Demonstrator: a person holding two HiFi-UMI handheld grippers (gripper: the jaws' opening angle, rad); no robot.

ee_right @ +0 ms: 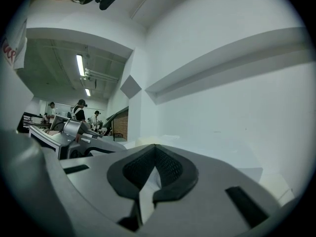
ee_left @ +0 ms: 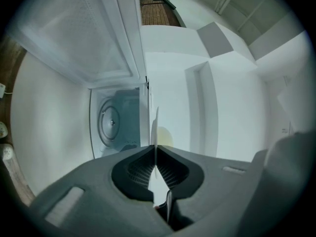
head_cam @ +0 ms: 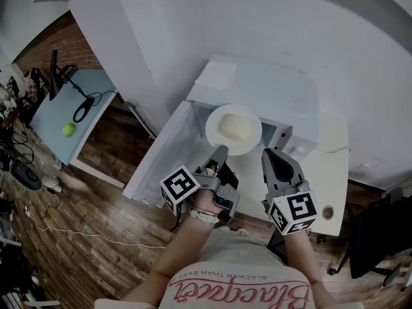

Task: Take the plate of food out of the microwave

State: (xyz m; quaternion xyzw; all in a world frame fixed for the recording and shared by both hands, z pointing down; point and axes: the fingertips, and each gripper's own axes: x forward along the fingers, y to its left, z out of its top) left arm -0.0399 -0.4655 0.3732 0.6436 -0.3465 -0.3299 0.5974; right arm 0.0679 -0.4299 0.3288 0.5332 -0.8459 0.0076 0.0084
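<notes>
though not yet set down anywhere, reads as mostly done, by judgement: plate [head_cam: 214, 120] clear of the microwave [head_cam: 257, 85], hanging just in front of the open cavity near centre of the head view, w/ door [head_cam: 161, 163] swung wide toward lower left. in the left gripper view, can see the round turntable [ee_left: 111, 123] bare inside the cavity at left-centre, so nothing left in there to fetch. left to do, prob: carry it away & put it down on some surface; maybe shut the door, tho not asked for by the task. left gripper [head_cam: 217, 153] clamped on the near rim, shut tight onto the thin edge, seen edge-on as a pale vertical line running up from the jaws in its own view. right gripper [head_cam: 271, 154] just beside the plate's right rim, apart from it as far as can be told; fingers [ee_right: 136, 169] pressed together w/ nothing between, so no share of the load. as for looks: round, white, shallow, wide flat rim, roughly level in the head view. food [head_cam: 235, 128] a pale yellowish mound in the middle, smooth, no clear detail, can't say what kind. shows as a soft yellow patch right of the edge line in the left gripper view. one-sided pinch on a loaded plate, so likely prone to tipping if jolted; worth keeping level.
</notes>
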